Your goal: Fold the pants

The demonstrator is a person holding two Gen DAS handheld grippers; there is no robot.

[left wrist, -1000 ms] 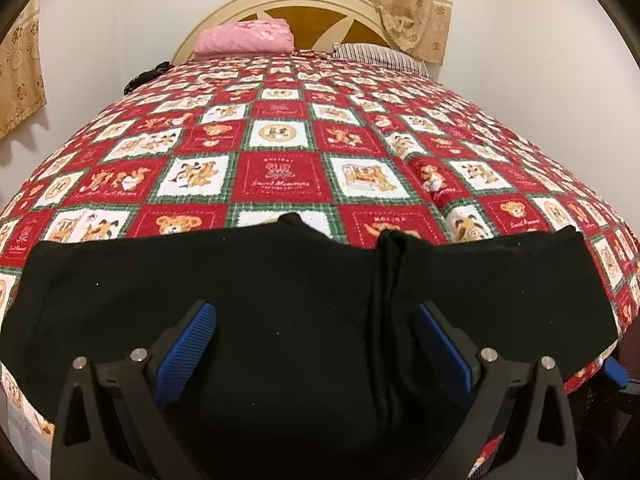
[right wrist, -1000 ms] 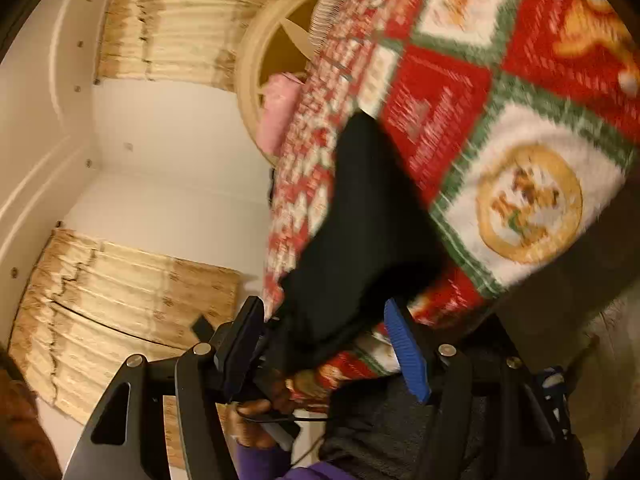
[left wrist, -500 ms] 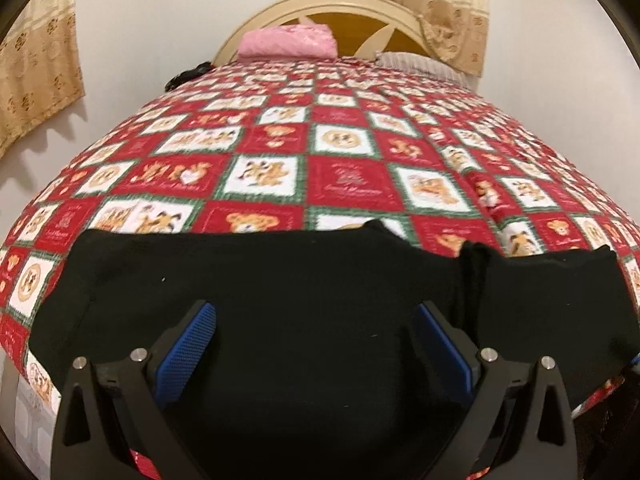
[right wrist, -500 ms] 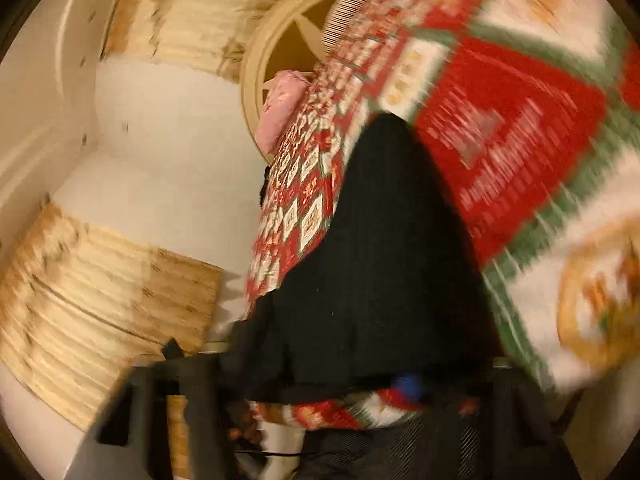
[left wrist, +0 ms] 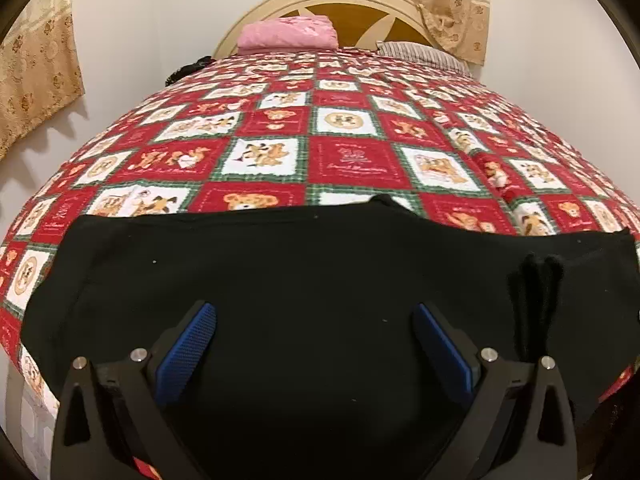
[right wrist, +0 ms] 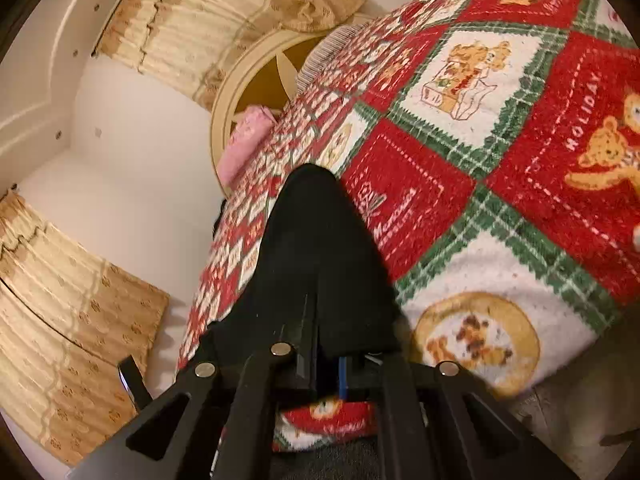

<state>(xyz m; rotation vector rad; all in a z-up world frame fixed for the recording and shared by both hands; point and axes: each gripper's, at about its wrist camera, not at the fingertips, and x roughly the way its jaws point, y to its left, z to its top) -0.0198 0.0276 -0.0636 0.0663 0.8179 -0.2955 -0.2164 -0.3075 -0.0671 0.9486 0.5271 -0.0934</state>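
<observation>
**Across the quilt's near edge: black pants laid sideways**

Pants [left wrist: 304, 280] lie flat on the quilt [left wrist: 344, 156], long axis along its near edge. Left gripper [left wrist: 314, 344] hovers above them, jaws spread wide. Right gripper [right wrist: 320, 344] is closing, fingers pinching the pants' end.

pants [left wrist: 320, 280]: near edge hidden behind fingers [left wrist: 188, 344] | right gripper [right wrist: 328, 360]: fingertips buried in black cloth

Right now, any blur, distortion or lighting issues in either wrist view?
Left wrist: sharp, heavy fisheye bulge on the quilt, black pants show almost no fold detail. Right wrist: image rolled sideways, warm cast, mostly sharp, slight softness low down near the right gripper.
</observation>
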